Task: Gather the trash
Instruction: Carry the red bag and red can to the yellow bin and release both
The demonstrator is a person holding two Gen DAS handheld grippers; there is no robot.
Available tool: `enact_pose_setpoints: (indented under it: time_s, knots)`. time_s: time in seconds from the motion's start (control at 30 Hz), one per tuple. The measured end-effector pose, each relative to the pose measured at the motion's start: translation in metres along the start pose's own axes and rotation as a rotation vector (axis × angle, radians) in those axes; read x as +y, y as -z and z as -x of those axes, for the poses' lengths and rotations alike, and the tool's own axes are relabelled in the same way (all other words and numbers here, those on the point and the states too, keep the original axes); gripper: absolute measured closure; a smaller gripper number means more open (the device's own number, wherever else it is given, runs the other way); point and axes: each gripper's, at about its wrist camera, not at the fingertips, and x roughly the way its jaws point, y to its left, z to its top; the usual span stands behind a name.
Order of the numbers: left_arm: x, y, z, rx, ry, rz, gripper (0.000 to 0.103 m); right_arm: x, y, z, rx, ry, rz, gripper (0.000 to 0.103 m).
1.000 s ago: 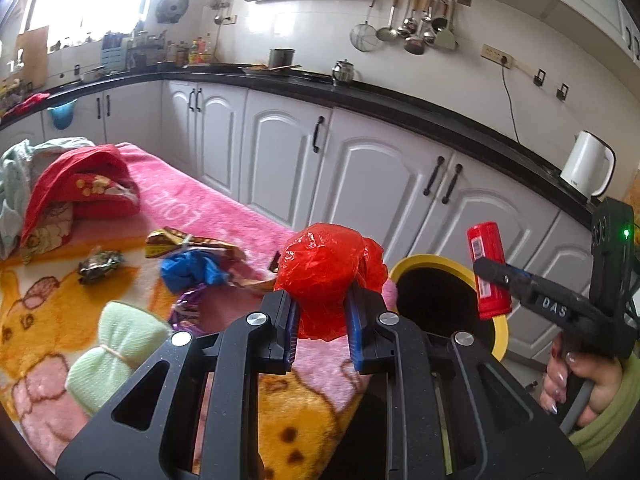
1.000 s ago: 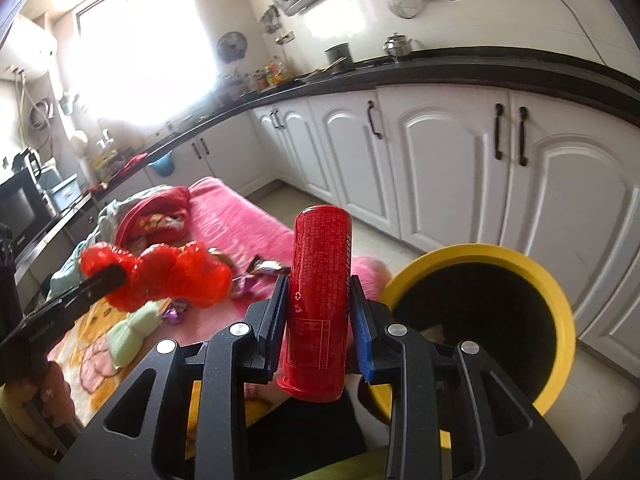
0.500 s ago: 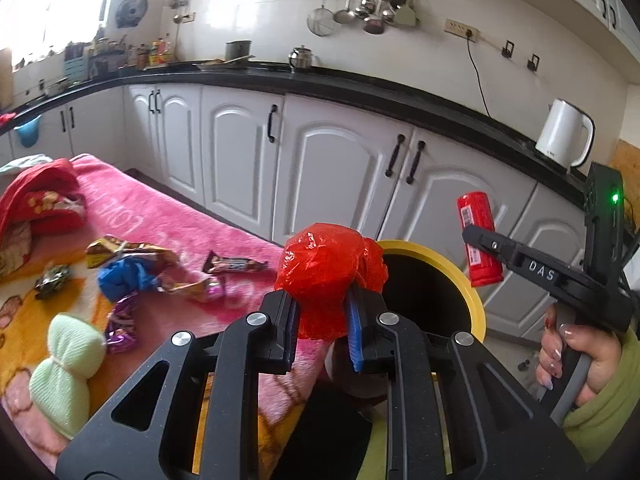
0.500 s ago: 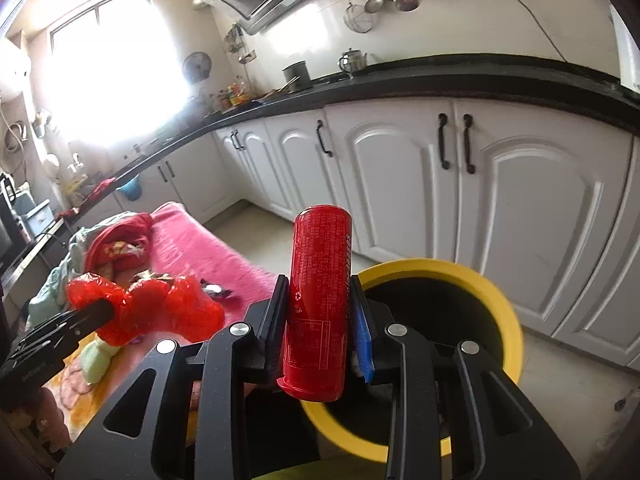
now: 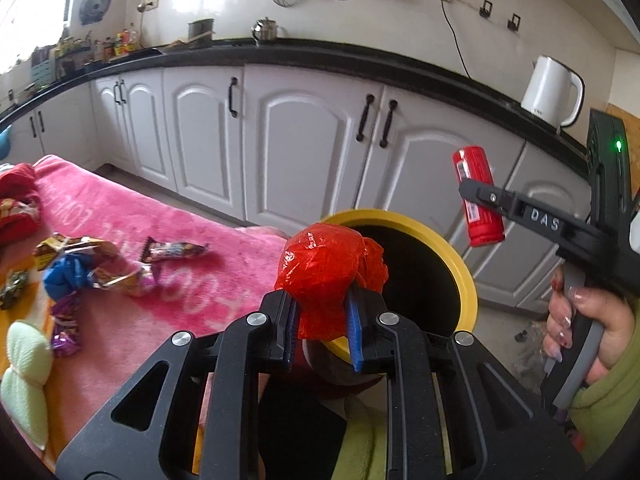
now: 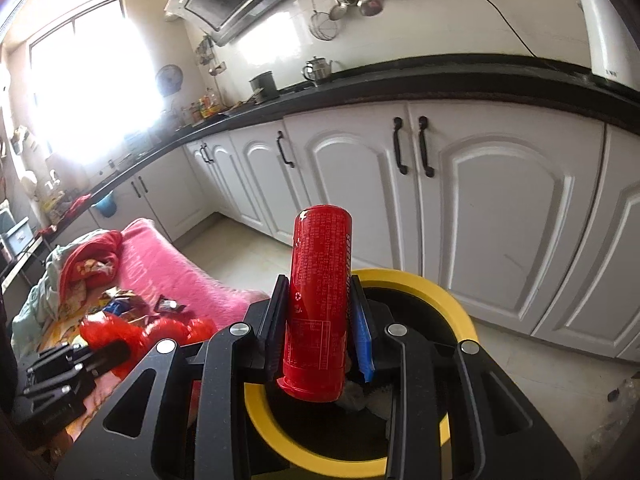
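Observation:
My left gripper (image 5: pixel 323 322) is shut on a crumpled red plastic bag (image 5: pixel 326 270) and holds it at the near left rim of the yellow-rimmed black trash bin (image 5: pixel 468 280). My right gripper (image 6: pixel 318 330) is shut on a tall red can (image 6: pixel 318 300), upright above the bin's opening (image 6: pixel 452 300). The can also shows in the left wrist view (image 5: pixel 478 196), right of the bin. The red bag shows low left in the right wrist view (image 6: pixel 120 330). Some pale trash lies inside the bin.
A pink blanket-covered table (image 5: pixel 168 288) left of the bin carries several snack wrappers (image 5: pixel 172 250), a blue wrapper (image 5: pixel 64 276), a pale green cloth (image 5: pixel 24 364) and red clothes (image 6: pixel 92 260). White cabinets (image 5: pixel 312 152) stand behind. A white kettle (image 5: pixel 550 94) sits on the counter.
Both grippers have moved toward the bin with their loads. The red bag now reaches the bin's rim and the can hangs over the opening. Both grips are unchanged.

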Motion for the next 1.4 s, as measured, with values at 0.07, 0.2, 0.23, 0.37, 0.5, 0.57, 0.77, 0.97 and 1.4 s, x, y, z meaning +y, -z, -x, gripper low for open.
enact_pose_setpoints:
  time_s: [0.07,0.2,0.23,0.37,0.5,0.57,0.77,0.97,1.4]
  knots:
    - [-0.005,0.002,-0.007,0.013,0.009,-0.011,0.089,-0.006,0.001,-0.002,0.005,0.01,-0.009,0.075]
    - [-0.014,0.007,-0.021,0.039,0.02,-0.027,0.089,-0.017,0.001,-0.008,0.01,0.031,-0.024,0.075]
    - [-0.016,0.008,-0.025,0.046,0.024,-0.03,0.089,-0.02,0.002,-0.01,0.013,0.036,-0.029,0.075]
    - [-0.023,0.011,-0.037,0.071,0.039,-0.045,0.089,-0.031,0.004,-0.016,0.027,0.052,-0.047,0.075]
    - [-0.032,0.014,-0.048,0.092,0.051,-0.066,0.089,-0.039,0.007,-0.023,0.045,0.057,-0.059,0.075]
    - [-0.036,0.016,-0.054,0.106,0.06,-0.074,0.089,-0.042,0.009,-0.027,0.058,0.054,-0.07,0.075]
    - [-0.042,0.022,-0.07,0.141,0.075,-0.091,0.089,-0.046,0.015,-0.036,0.093,0.048,-0.084,0.075]
    - [-0.043,0.025,-0.083,0.164,0.081,-0.091,0.089,-0.05,0.02,-0.049,0.134,0.045,-0.094,0.074]
    - [-0.033,0.022,-0.082,0.145,0.083,-0.035,0.043,-0.062,0.028,-0.06,0.166,0.08,-0.135,0.047]
